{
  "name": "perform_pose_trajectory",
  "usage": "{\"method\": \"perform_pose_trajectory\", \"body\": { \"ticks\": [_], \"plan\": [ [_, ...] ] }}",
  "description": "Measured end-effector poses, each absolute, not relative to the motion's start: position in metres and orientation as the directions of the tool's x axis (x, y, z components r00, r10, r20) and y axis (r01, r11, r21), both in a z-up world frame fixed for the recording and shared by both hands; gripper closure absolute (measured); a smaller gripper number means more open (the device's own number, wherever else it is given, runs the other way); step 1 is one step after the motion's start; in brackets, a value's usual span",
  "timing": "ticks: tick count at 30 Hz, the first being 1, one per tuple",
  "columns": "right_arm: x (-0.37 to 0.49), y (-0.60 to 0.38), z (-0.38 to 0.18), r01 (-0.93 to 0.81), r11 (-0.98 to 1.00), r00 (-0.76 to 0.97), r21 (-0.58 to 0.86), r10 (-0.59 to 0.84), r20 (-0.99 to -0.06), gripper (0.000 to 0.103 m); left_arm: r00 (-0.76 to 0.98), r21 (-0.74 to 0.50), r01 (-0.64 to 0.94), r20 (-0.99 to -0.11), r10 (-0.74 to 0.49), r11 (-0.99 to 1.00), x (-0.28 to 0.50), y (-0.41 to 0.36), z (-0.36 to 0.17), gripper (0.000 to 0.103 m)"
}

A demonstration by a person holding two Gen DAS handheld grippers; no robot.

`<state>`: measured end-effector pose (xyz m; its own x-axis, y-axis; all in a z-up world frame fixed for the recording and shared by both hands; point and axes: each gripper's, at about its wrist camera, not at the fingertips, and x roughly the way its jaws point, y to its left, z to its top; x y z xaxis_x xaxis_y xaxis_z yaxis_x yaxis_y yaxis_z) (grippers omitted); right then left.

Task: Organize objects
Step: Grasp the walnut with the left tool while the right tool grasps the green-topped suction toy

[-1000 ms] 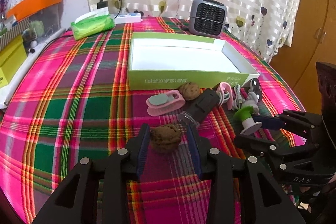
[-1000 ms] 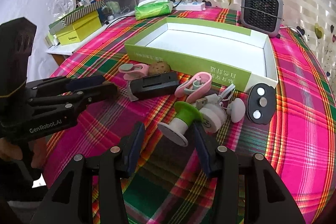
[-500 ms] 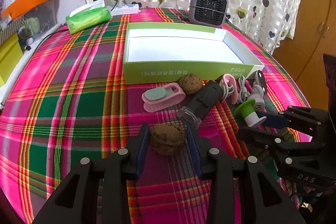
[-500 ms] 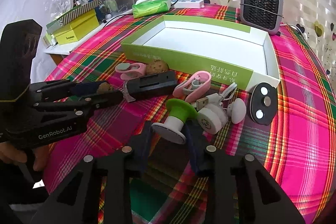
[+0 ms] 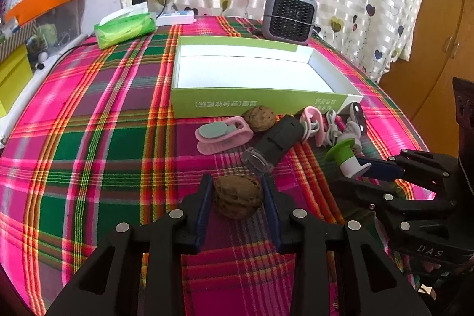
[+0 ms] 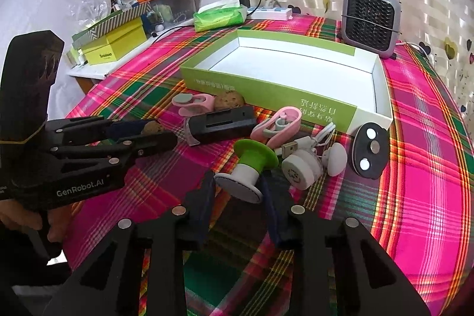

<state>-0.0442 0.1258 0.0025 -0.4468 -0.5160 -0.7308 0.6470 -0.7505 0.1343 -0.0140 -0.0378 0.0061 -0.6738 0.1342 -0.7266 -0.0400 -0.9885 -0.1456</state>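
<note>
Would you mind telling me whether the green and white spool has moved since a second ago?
Yes. In the right wrist view the green and white spool, now clamped in the right gripper, sits nearer the USB plug than before.

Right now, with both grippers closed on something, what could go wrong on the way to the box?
1. The walnut is round and hard; the left gripper, whose jaws have just been closing, pinches it only at its sides, so it may pop out.
2. The right gripper, jaws also just closed, holds the spool close to the cable and white disc; lifting may drag them.
3. The box wall could catch a low carry.
</note>
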Motion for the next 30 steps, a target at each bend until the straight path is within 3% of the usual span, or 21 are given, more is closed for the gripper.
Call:
{"method": "perform_pose_trajectory", "body": {
  "ticks": [30],
  "plan": [
    [-0.064,0.134,0.036,0.662,-0.744,-0.52,0.094,-0.545,-0.658,0.071,-0.747,-0.109,-0.107,-0.647,0.153,-0.988,-0.048,-0.008,0.05,0.072]
  ]
}}
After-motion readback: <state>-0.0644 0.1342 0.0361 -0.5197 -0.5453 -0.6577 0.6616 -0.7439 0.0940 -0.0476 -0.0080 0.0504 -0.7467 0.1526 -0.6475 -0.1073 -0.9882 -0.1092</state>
